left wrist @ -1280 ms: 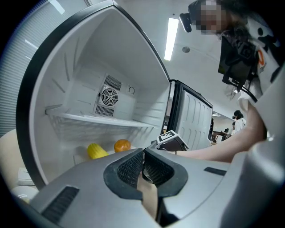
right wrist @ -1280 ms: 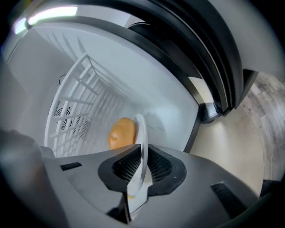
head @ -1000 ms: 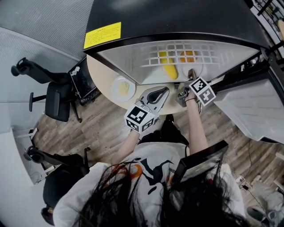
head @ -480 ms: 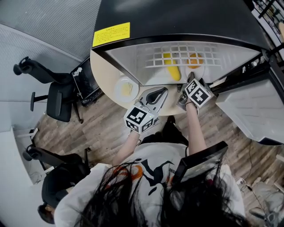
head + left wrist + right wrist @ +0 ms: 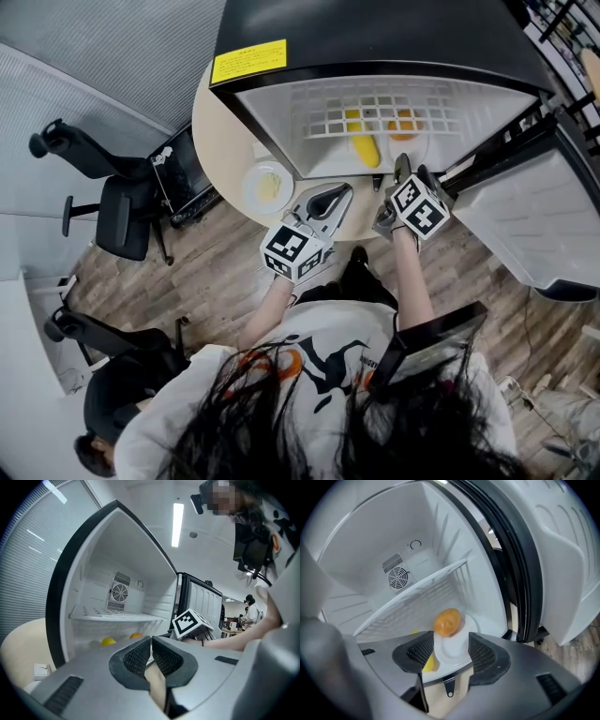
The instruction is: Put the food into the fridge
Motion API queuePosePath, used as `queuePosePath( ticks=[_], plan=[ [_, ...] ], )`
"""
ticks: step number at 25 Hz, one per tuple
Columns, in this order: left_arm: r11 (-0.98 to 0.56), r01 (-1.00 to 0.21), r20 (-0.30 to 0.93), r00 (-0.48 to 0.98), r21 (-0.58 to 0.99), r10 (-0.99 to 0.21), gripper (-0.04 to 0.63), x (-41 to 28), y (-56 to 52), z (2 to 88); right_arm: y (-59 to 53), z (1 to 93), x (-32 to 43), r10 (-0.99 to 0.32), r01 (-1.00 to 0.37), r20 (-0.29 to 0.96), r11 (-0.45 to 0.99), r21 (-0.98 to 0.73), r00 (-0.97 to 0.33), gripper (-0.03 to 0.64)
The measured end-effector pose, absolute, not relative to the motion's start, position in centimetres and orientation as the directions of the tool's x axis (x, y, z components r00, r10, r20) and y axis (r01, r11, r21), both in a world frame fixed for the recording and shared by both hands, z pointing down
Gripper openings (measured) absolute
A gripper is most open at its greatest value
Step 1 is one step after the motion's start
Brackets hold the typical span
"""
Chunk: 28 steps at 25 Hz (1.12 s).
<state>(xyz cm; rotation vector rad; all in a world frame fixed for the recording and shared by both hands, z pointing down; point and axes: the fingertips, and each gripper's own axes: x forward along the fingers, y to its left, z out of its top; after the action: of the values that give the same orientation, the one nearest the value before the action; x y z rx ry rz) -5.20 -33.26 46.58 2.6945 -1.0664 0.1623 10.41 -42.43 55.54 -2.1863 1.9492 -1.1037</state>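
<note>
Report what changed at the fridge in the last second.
The right gripper has just opened its jaws, letting go of the plate with the orange food inside the fridge, and drew back a little toward the person. Its pads press on nothing now. The left gripper stayed shut and empty; the yellow food and the other plate on the table did not move.

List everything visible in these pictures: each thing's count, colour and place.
Black fridge with white interior: one, door open to the right.
Yellow rectangular label: one, on fridge top.
White wire shelf: one, inside fridge.
Round orange food: one, on white round plate inside fridge.
Yellow food: one, inside fridge beside that plate.
Second white plate with yellow food: one, on beige round table.
Black office chairs: at least two, on wooden floor, left.
Left gripper: grey, jaws shut, empty.
Right gripper: grey, jaws just opened, plate seen between them, not gripped.
</note>
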Motion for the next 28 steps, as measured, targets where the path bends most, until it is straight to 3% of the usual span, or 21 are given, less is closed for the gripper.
queuePosePath(
  ticks=[5,9,15,28],
  plan=[
    [-0.709,-0.685,0.167,0.729,0.17,-0.664,0.011,-5.3,-32.1,45.6,-40.6,53.0,8.8,-0.893,-0.87,0.438,-0.134,-0.474,-0.101,0.236],
    [-0.708,-0.687,0.148,0.727,0.165,-0.671,0.011,-5.7,-30.8,44.8,-38.4,51.7,7.0,-0.895,-0.864,0.413,-0.069,-0.498,-0.166,0.175],
    [-0.696,-0.701,0.123,0.713,0.157,-0.691,0.011,-7.0,-28.2,43.6,-34.5,51.0,4.0,-0.872,-0.872,0.414,0.028,-0.489,-0.26,0.149],
    [-0.643,-0.74,0.179,0.672,0.197,-0.719,0.011,-11.1,-19.3,45.6,-23.9,49.4,-0.1,-0.862,-0.855,0.382,0.106,-0.508,-0.334,0.089]
  ],
)
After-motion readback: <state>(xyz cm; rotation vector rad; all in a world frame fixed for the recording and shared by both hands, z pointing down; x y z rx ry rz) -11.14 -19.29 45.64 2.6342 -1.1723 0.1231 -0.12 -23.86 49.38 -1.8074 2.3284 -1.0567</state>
